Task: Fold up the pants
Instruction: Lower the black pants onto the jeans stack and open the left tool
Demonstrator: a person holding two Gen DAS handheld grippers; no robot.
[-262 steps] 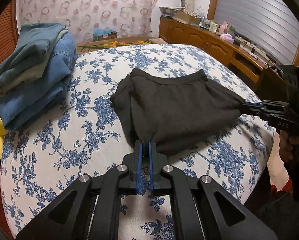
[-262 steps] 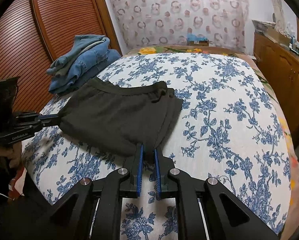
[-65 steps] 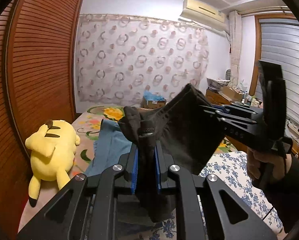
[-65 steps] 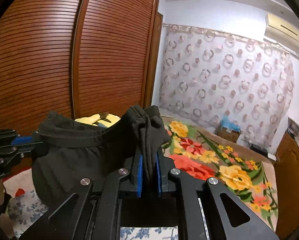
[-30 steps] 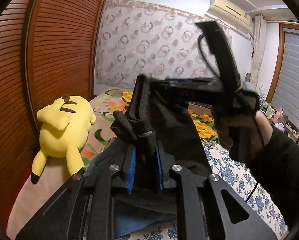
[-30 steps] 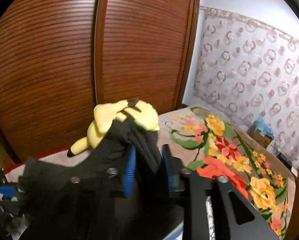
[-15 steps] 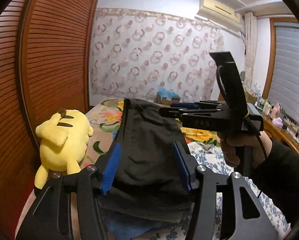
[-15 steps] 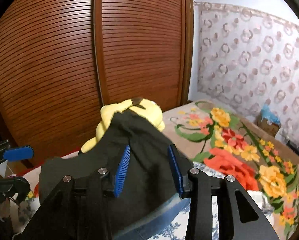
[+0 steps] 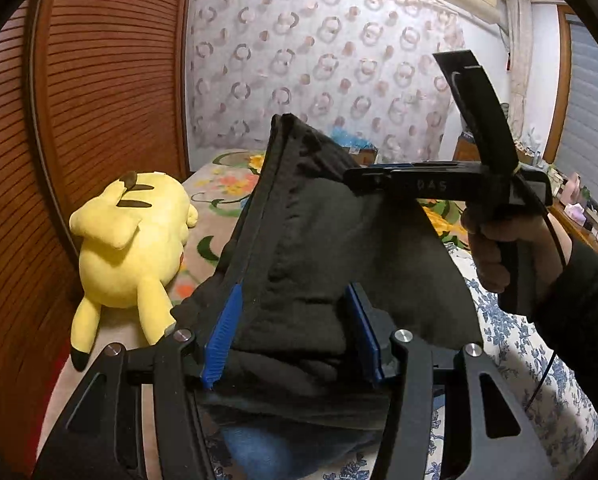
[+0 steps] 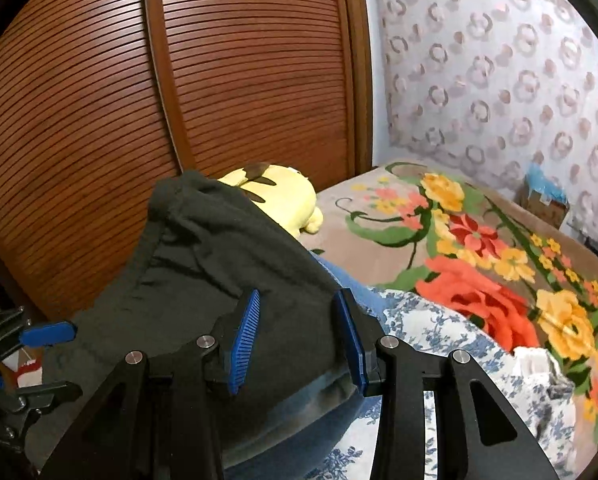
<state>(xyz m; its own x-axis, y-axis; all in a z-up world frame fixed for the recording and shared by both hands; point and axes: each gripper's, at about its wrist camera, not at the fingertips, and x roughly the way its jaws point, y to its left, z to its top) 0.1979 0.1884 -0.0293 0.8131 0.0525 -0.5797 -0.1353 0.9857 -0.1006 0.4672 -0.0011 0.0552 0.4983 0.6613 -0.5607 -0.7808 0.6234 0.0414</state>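
The folded black pants [image 9: 307, 248] lie on top of a stack of blue jeans [image 9: 267, 448] at the bed's edge. My left gripper [image 9: 293, 292] is open, its blue pads standing either side of the near end of the cloth without pressing it. In the right wrist view the black pants [image 10: 203, 280] spread over the jeans [image 10: 331, 396]. My right gripper [image 10: 298, 294] is open there too, with loose cloth between its pads. A hand [image 9: 495, 248] holds the right gripper [image 9: 351, 178] over the far end of the pants. The left gripper [image 10: 55, 360] shows at the left edge.
A yellow plush toy [image 9: 131, 240] lies just left of the stack, against the slatted wooden wardrobe doors [image 10: 99, 120]. A bright floral blanket [image 10: 479, 248] covers the far side of the bed. The blue-flowered sheet [image 9: 511, 340] runs to the right.
Both grippers, shut on the bunched pants a second ago, have opened and let go. The pants now rest on the jeans, and both hands have sunk slightly.
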